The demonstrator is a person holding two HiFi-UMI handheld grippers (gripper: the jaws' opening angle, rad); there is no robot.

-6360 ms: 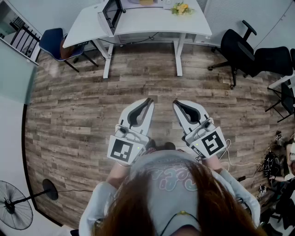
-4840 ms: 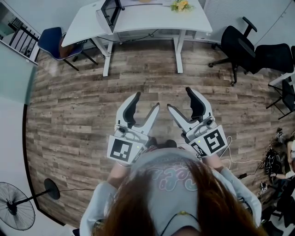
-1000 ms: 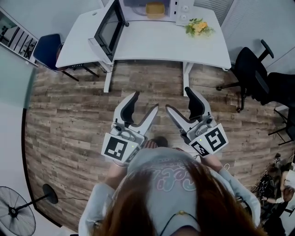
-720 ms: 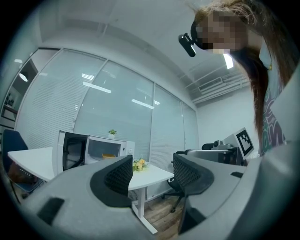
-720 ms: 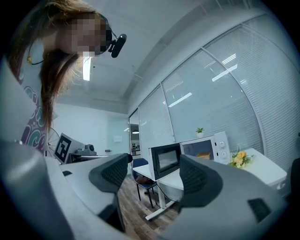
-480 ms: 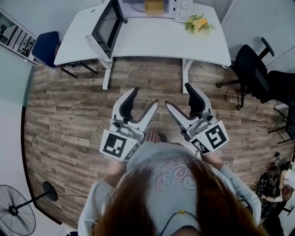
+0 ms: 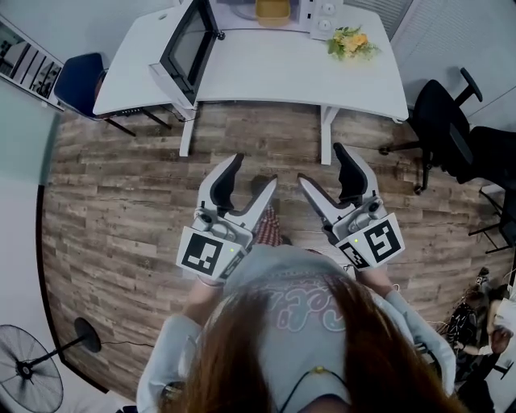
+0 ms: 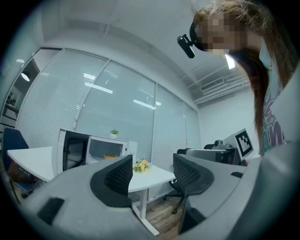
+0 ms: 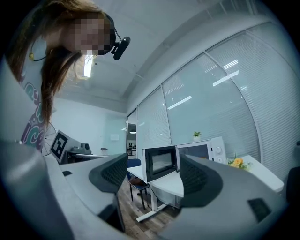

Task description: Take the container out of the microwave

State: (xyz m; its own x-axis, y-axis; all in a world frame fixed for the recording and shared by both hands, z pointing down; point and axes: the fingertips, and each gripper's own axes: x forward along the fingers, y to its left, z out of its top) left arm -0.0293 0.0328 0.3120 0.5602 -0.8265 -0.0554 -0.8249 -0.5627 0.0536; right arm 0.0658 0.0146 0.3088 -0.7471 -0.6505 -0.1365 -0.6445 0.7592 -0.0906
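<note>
Head view: counter [image 7: 282, 73] now closer, microwave [image 7: 189, 40] open.
Left gripper [image 7: 251, 173] and right gripper [image 7: 324, 167] spread, empty; container [image 7: 272, 10] not yet reached.

Office for sure; white desk [image 7: 274, 73] across the top of the head view, black swivel chairs [image 7: 439, 109] down the right edge, blue chair [image 7: 76, 77] upper left; glass partition walls [image 8: 122, 117] with blinds behind it all; wood-plank floor [image 7: 121, 202].

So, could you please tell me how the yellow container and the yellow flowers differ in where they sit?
The yellow container sits inside the open white microwave; the yellow flowers rest outside on the white desk. The container is plain all over; the flowers show green leaves. Both are yellow.
</note>
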